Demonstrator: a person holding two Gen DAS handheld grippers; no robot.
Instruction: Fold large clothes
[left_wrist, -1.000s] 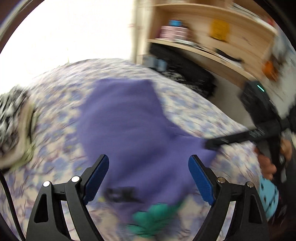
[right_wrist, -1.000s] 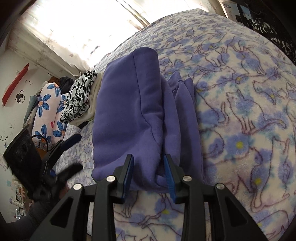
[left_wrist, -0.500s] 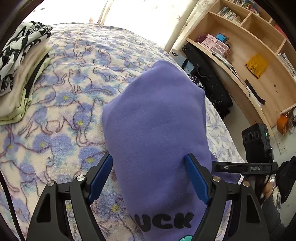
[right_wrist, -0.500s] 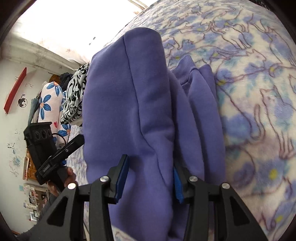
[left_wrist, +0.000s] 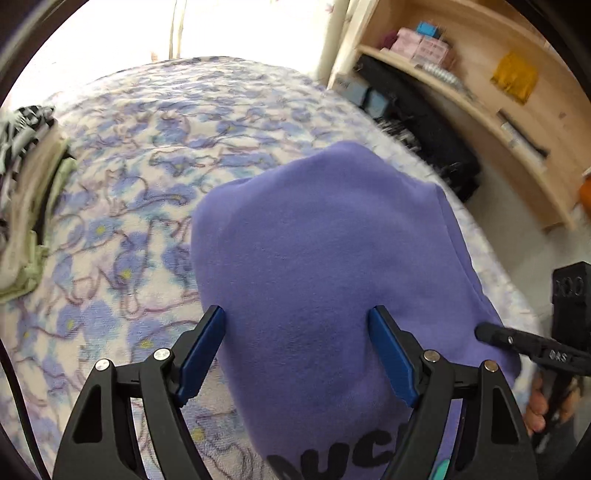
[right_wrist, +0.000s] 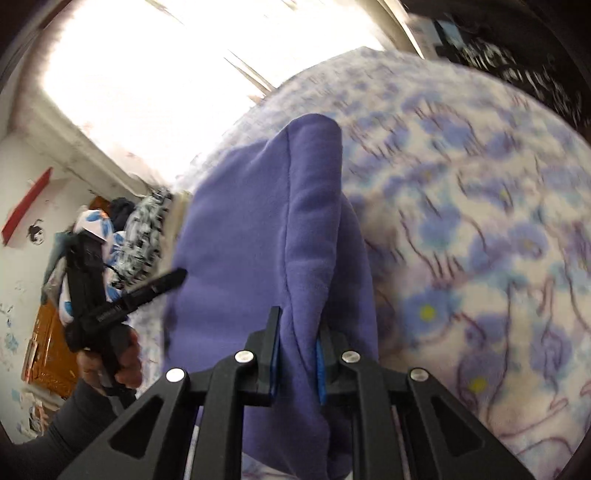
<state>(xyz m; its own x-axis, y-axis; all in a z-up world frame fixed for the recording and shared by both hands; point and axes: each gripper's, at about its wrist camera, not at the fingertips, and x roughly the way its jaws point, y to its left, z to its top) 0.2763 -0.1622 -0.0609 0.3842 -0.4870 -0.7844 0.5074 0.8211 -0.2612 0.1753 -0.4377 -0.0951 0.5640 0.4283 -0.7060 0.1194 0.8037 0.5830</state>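
Broadly, a cat-print blanket (left_wrist: 140, 206) covers the bed, with a folded purple sweatshirt (left_wrist: 332, 266) lying on it near the edge facing the wooden shelves (left_wrist: 491, 99). Folded clothes (left_wrist: 26, 192) sit stacked well apart. Over the sweatshirt, the left gripper (left_wrist: 297, 350) is spread wide, while the right gripper (right_wrist: 295, 354) pinches a fold of it.

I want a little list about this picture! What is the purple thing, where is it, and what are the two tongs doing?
garment: soft purple fleece sweatshirt, folded, black letters at its near edge
surface: blue cat-print blanket
left tongs: open, over the sweatshirt
right tongs: shut, pinching a sweatshirt fold
nearby: folded clothes pile, wooden shelf
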